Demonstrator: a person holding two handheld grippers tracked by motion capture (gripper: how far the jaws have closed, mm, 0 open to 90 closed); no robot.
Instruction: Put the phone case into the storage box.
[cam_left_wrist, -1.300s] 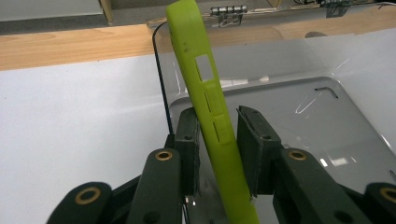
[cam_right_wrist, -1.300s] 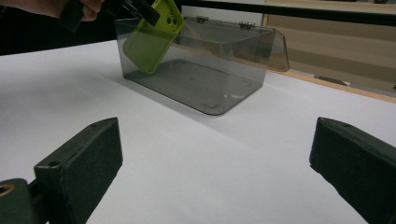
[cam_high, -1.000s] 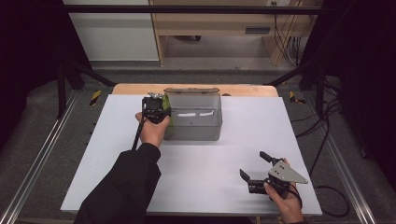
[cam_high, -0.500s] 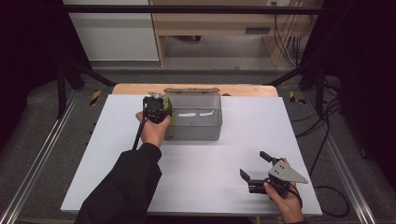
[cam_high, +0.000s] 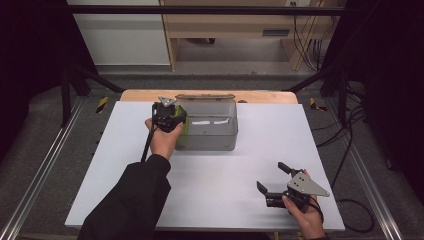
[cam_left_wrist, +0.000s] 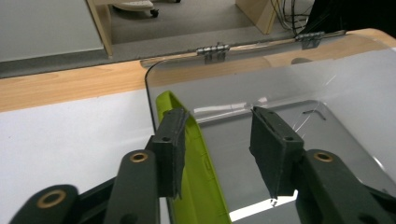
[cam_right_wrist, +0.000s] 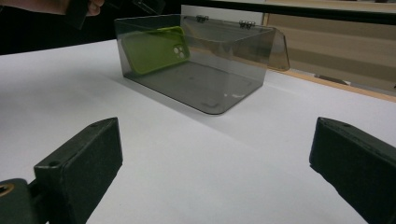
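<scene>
A: At upper centre of the high view, the left gripper (cam_high: 172, 116) hangs over the left end of a clear smoke-grey plastic box with a hinged lid (cam_high: 215, 137). What sits between its jaws?

B: A lime-green phone case of soft rubbery plastic (cam_left_wrist: 196, 163). In the left gripper view it stands on edge inside the box, leaning against the wall at the frame's lower centre. The jaws have just been opening; the left pad lies close against the case's outer face, the right pad stands well clear, so nothing is pinched.

A: And the box itself?

B: It rests on the white tabletop (cam_high: 225, 180), toward the far edge, with its lid thrown back against the pale wooden strip (cam_high: 260, 96) behind it. In the right gripper view the case (cam_right_wrist: 154, 49) appears at upper left, camera cut-out facing out, propped inside the box (cam_right_wrist: 210, 70).

A: The other tool?

B: The right gripper (cam_high: 274, 179) sits at lower right of the high view, held low over the table, jaws spread wide with nothing between them, well apart from the box.
</scene>
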